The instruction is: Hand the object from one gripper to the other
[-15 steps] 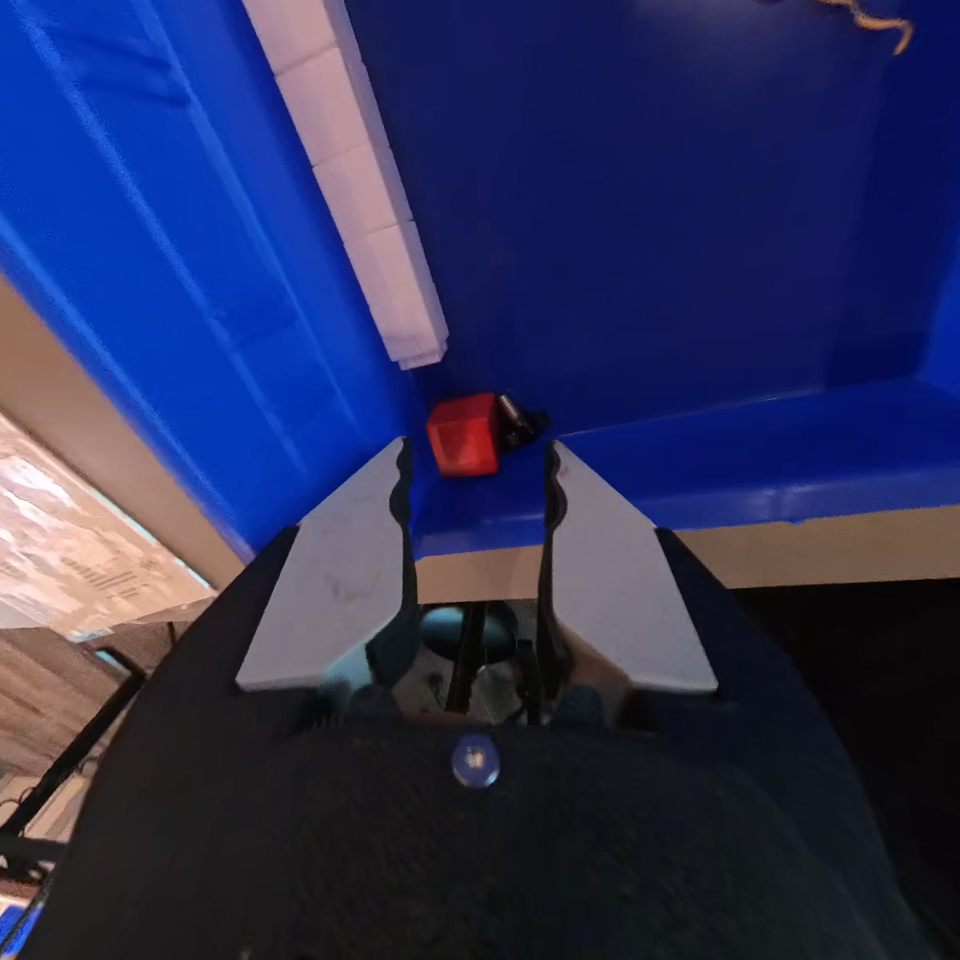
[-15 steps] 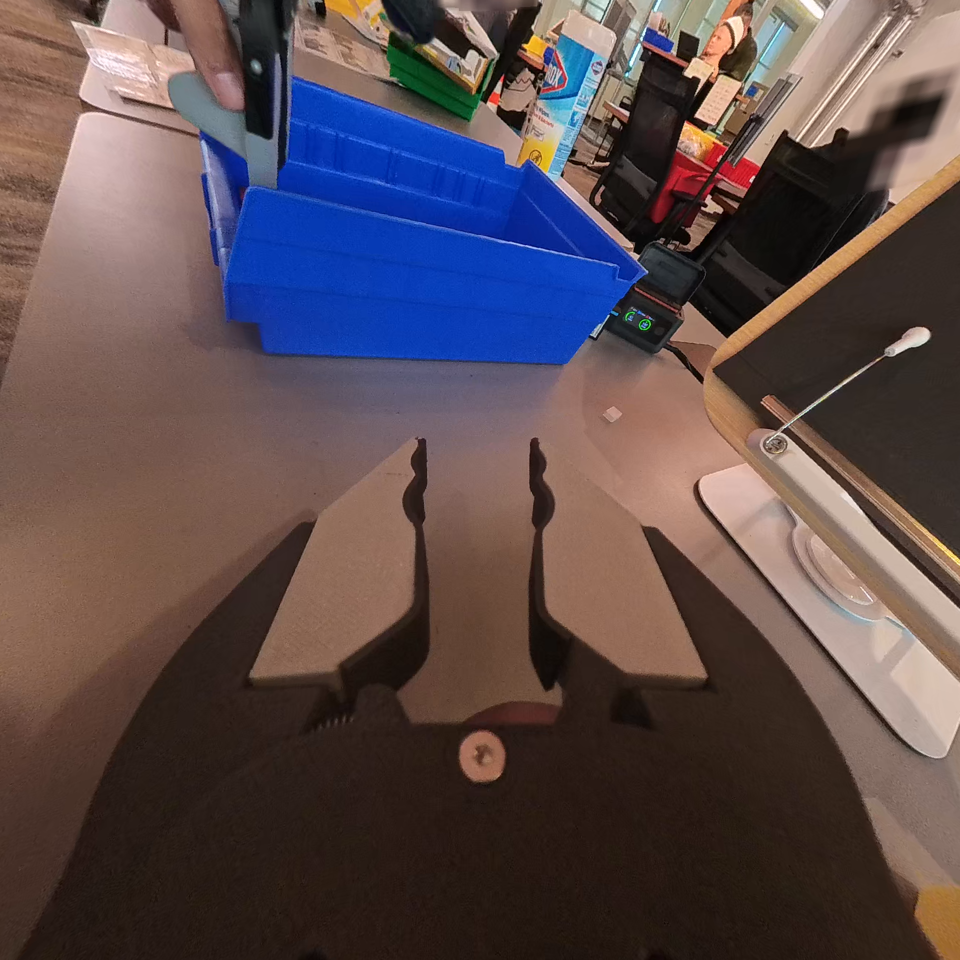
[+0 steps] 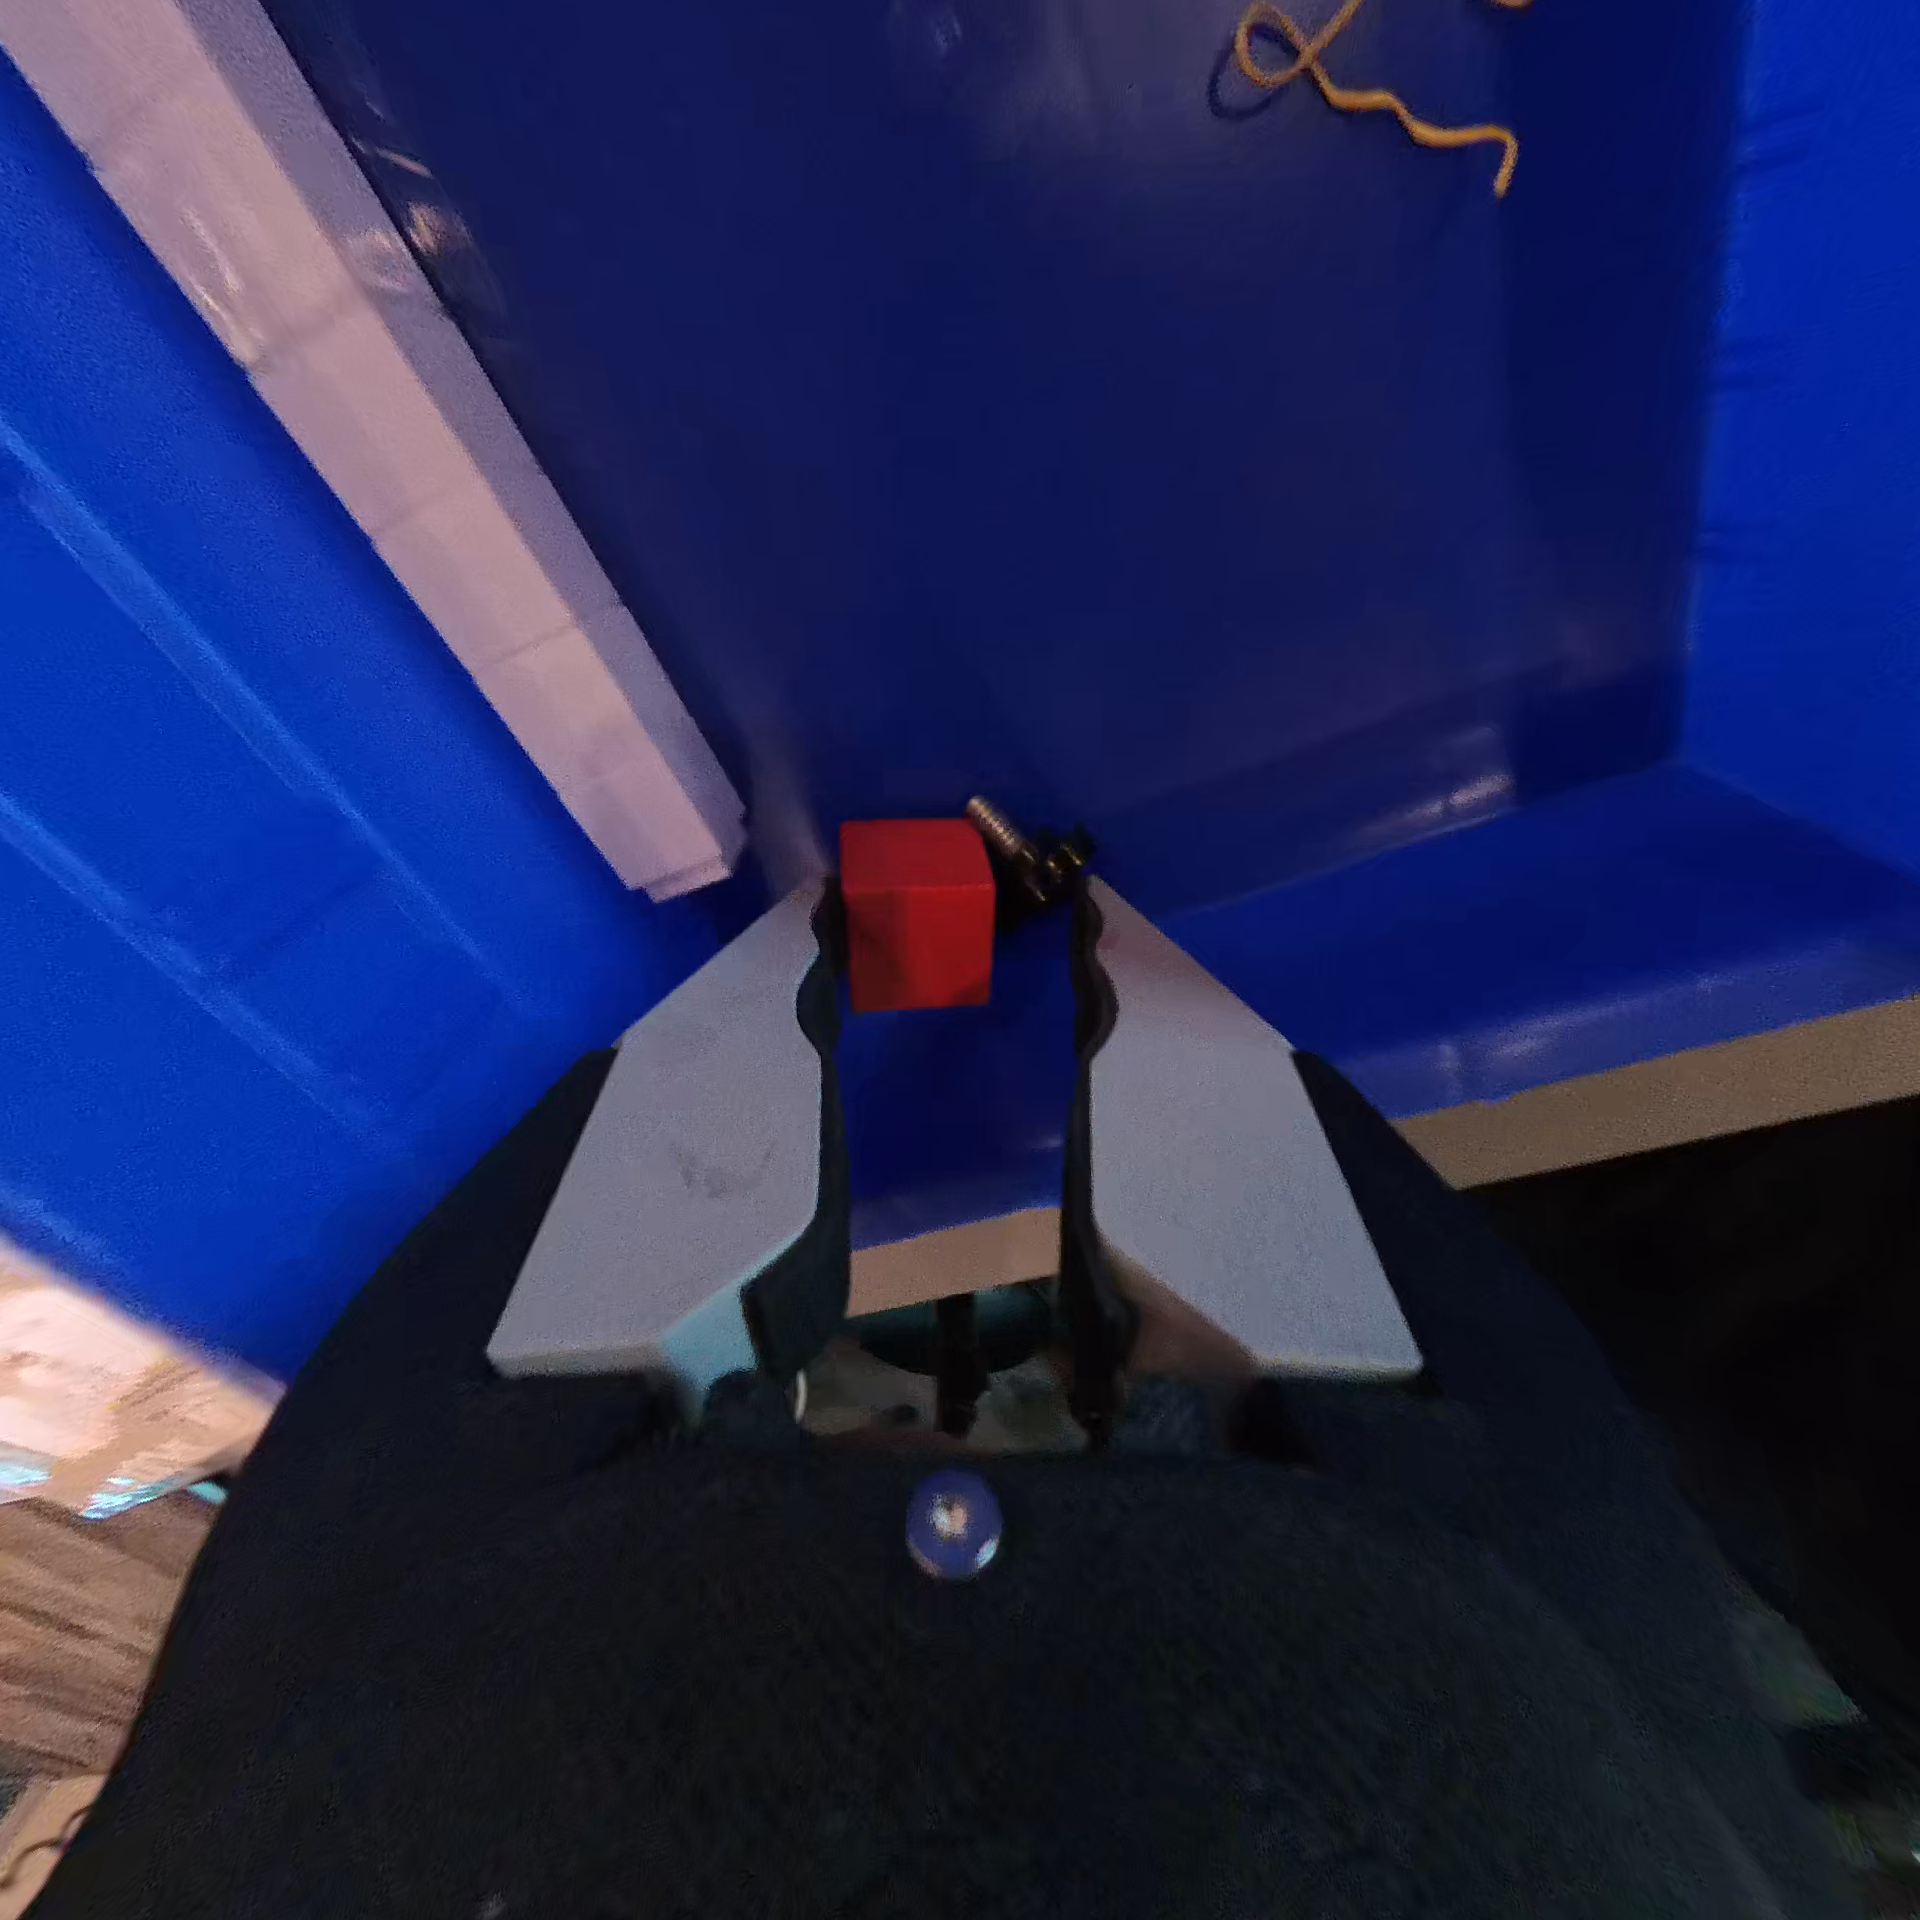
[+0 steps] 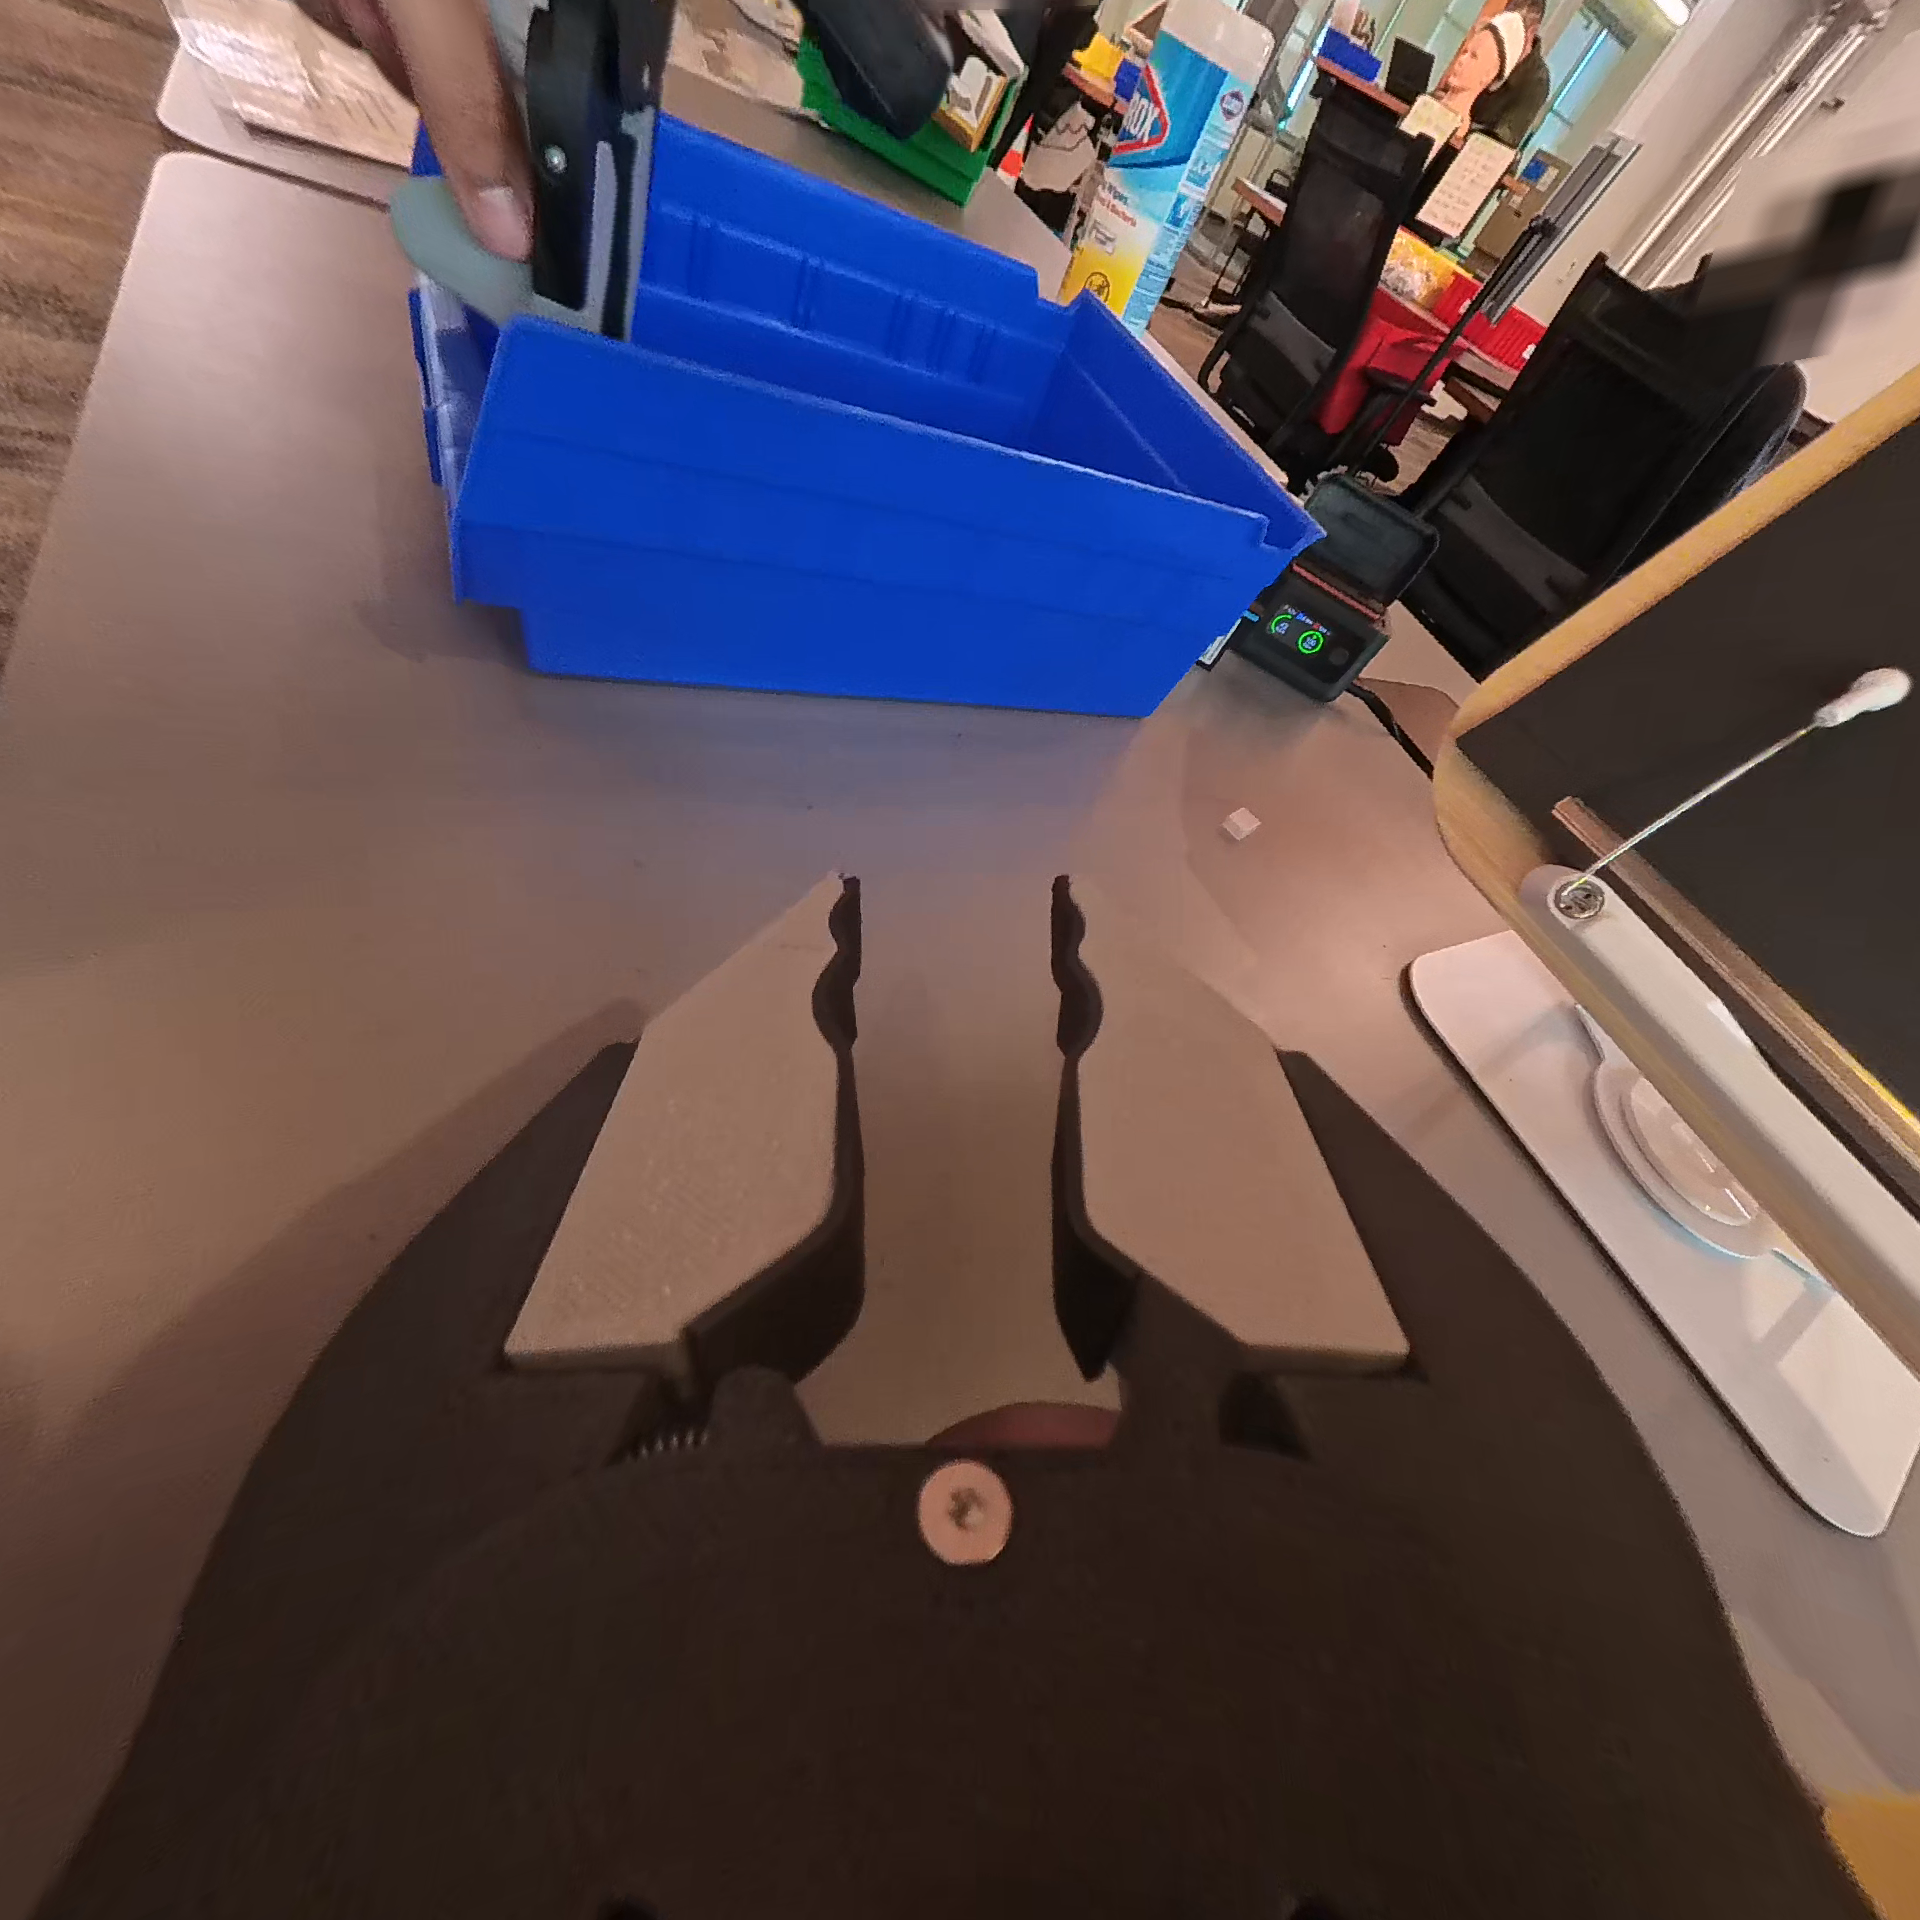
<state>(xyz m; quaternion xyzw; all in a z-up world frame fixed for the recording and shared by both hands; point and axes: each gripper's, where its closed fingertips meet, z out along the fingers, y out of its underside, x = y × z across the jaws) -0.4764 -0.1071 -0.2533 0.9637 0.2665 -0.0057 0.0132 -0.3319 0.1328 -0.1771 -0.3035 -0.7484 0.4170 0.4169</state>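
While the left gripper gapes, the red cube touches its left finger.

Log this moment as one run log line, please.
phase: reach into blue bin | left hand-held gripper: open, tips at red cube | right hand-held gripper: open, empty, over table | handover: not started

**Writing in view**

A tall wipes canister far across the table carries a printed brand label. A small dark device right of the blue bin shows green lit symbols. Papers far left bear print too blurred to read.
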